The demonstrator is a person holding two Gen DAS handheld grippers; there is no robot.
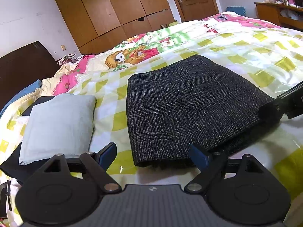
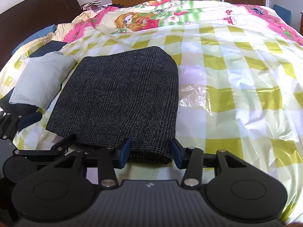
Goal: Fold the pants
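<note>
The dark tweed pants (image 1: 185, 106) lie folded into a thick rectangle on the checked bed cover, and they also show in the right wrist view (image 2: 121, 102). My left gripper (image 1: 153, 154) is open at the folded pants' near left corner, its jaws wide apart and empty. My right gripper (image 2: 150, 153) is open, its blue pads either side of the pants' near right corner without squeezing it. The right gripper's arm shows at the right edge of the left wrist view (image 1: 280, 106). The left gripper shows at the left of the right wrist view (image 2: 30, 121).
A folded light grey garment (image 1: 58, 124) lies on a dark one to the left of the pants. A yellow-and-white checked plastic sheet (image 2: 236, 87) covers the bed. A dark headboard (image 1: 22, 64) stands at left, wooden wardrobes (image 1: 117, 9) and a door behind.
</note>
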